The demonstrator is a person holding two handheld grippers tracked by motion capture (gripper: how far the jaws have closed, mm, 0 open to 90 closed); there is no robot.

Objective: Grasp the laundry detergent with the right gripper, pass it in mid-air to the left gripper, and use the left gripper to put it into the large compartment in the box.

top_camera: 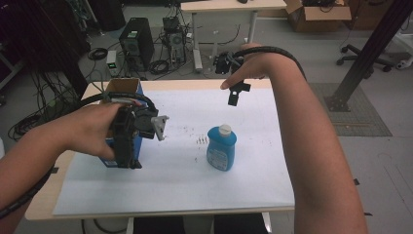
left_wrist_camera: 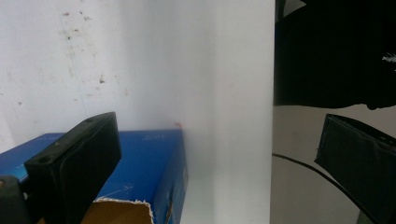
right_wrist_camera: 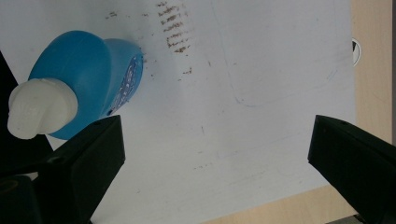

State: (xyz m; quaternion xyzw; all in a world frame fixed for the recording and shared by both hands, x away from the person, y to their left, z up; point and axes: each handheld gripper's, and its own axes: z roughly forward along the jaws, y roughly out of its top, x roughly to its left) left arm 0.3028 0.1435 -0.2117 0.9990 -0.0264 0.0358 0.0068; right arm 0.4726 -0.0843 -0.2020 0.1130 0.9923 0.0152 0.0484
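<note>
A blue bottle point(top_camera: 221, 148) with a white cap stands upright on the white paper point(top_camera: 185, 180) near the table's middle. At the left stands a blue box point(top_camera: 122, 87) with its cardboard top open. My left gripper point(top_camera: 129, 156) hangs in front of that box, pointing down. In the left gripper view, its jaws point(left_wrist_camera: 215, 154) stand open, with a corner of the blue box point(left_wrist_camera: 144, 154) below them and untouched. My right gripper point(top_camera: 237, 92) is held high over the table's far edge. Its jaws point(right_wrist_camera: 215, 158) are open and empty, with the bottle point(right_wrist_camera: 84, 79) below at the upper left.
The paper covers most of a wooden table point(right_wrist_camera: 373, 70). On the floor beyond it are computer towers point(top_camera: 136, 41), tangled cables, a second desk point(top_camera: 229, 7) and a cardboard box point(top_camera: 319, 14). A black slanted post point(top_camera: 370, 53) rises at the right.
</note>
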